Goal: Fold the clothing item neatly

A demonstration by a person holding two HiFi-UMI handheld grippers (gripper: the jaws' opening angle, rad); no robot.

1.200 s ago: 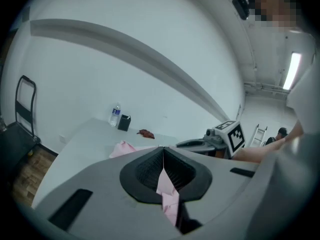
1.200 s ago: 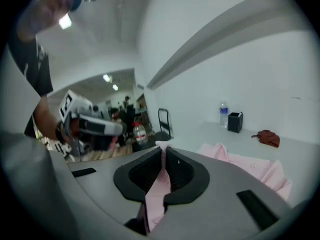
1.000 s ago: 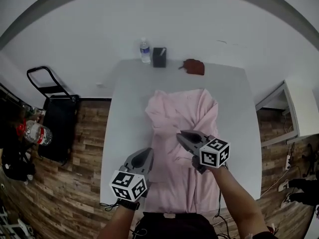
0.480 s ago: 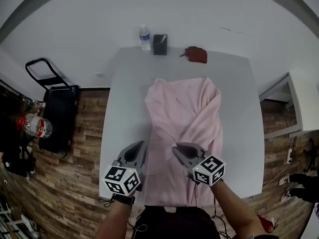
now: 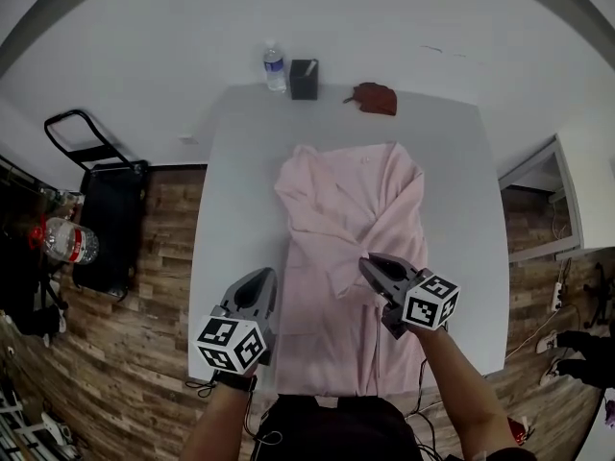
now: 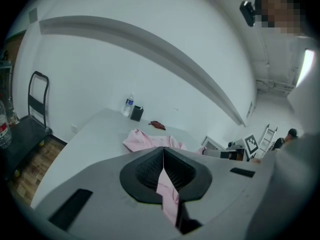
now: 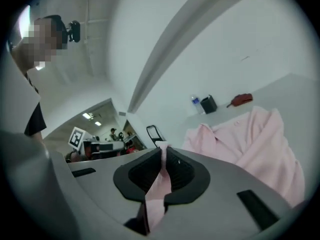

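A pink shirt (image 5: pixel 351 200) lies lengthwise on the white table (image 5: pixel 240 190), collar end far, hem end at the near edge. My left gripper (image 5: pixel 261 279) is at the shirt's near left edge, shut on a fold of pink fabric (image 6: pixel 167 189) that runs between its pads. My right gripper (image 5: pixel 373 265) is over the shirt's near right part, shut on a strip of the same pink cloth (image 7: pixel 157 189). The rest of the shirt (image 7: pixel 250 139) lies spread beyond the jaws. In the left gripper view the collar end (image 6: pixel 145 140) shows past the jaws.
At the table's far edge stand a water bottle (image 5: pixel 275 68), a black box (image 5: pixel 304 79) and a dark red pouch (image 5: pixel 375 98). A black cart (image 5: pixel 101 219) and a plastic bottle (image 5: pixel 65 241) are on the wooden floor at left. A white cabinet (image 5: pixel 577 200) stands at right.
The shirt has been drawn toward the near edge and lies longer and flatter. My left gripper moved nearer and left; my right gripper dipped near, then went right. Both grips held.
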